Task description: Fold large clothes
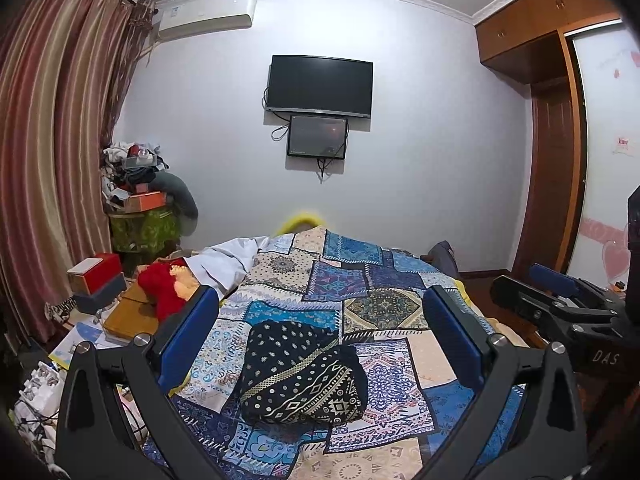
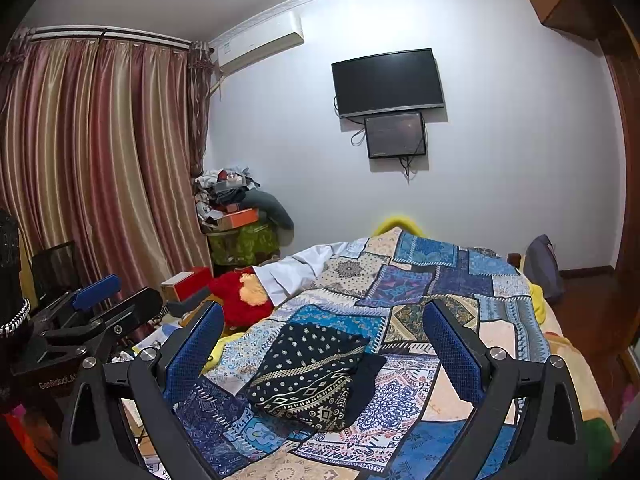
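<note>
I held both tools above the bed, each with its blue-padded jaws spread wide and nothing between them. My left gripper point(image 1: 320, 344) framed the folded dark garment point(image 1: 300, 376), a black piece with white dots and a pale geometric border, which lay bunched in a compact bundle on the patchwork bedspread point(image 1: 360, 280), near the middle of the bed and below and beyond the fingers, apart from them. From my right gripper point(image 2: 324, 352) the same garment point(image 2: 312, 376) sat between the two pads in the view, again untouched, with a plain dark flap of it spilling out on its right side. My right tool showed at the right edge of the left camera, and my left tool at the left edge of the right camera, both held side by side and well apart from the cloth. Nothing stood between the jaws and the bundle. On the far left part of the bed a white cloth point(image 1: 228, 260) lay rumpled, and beside it a red plush toy point(image 1: 164, 288) rested against the bed's edge. Left of the bed a red and white box point(image 1: 94, 272) sat on a grey one amid papers and clutter. A heap of clothes and boxes point(image 1: 136, 176) was stacked in the corner by the striped curtain point(image 1: 52, 140). On the far wall hung a dark television point(image 1: 320, 84) with a smaller screen point(image 1: 318, 136) just beneath it, an air conditioner point(image 1: 208, 16) above left, and a wooden wardrobe point(image 1: 548, 120) stood at the right.
</note>
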`<state>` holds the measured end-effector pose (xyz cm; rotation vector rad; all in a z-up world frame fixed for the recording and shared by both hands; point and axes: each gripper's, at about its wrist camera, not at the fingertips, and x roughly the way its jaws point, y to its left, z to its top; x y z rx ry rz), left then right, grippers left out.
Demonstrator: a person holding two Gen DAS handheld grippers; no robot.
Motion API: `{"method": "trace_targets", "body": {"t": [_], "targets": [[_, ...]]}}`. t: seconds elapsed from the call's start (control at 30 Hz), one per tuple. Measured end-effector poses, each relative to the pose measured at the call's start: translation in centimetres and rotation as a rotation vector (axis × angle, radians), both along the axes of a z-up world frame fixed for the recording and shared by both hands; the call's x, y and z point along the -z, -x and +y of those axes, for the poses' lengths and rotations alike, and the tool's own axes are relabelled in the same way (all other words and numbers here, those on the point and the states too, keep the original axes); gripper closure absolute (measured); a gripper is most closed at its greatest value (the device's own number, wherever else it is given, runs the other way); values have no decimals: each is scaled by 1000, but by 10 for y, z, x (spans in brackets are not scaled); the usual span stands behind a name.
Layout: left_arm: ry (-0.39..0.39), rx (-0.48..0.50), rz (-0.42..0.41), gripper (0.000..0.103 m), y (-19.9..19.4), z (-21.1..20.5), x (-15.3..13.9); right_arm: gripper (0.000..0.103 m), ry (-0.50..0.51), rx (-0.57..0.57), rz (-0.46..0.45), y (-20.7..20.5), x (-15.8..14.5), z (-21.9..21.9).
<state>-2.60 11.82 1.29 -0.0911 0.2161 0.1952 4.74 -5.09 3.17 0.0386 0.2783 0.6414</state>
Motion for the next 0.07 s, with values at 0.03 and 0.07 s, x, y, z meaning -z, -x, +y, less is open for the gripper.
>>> {"method": "trace_targets", "body": {"t": [0.03,0.07], "targets": [[3,0,1,0,0,0,0,4,-1,1,-1,0,0,0],[4,1,2,0,0,1,0,4,0,1,-2,-1,-1,0]]}}
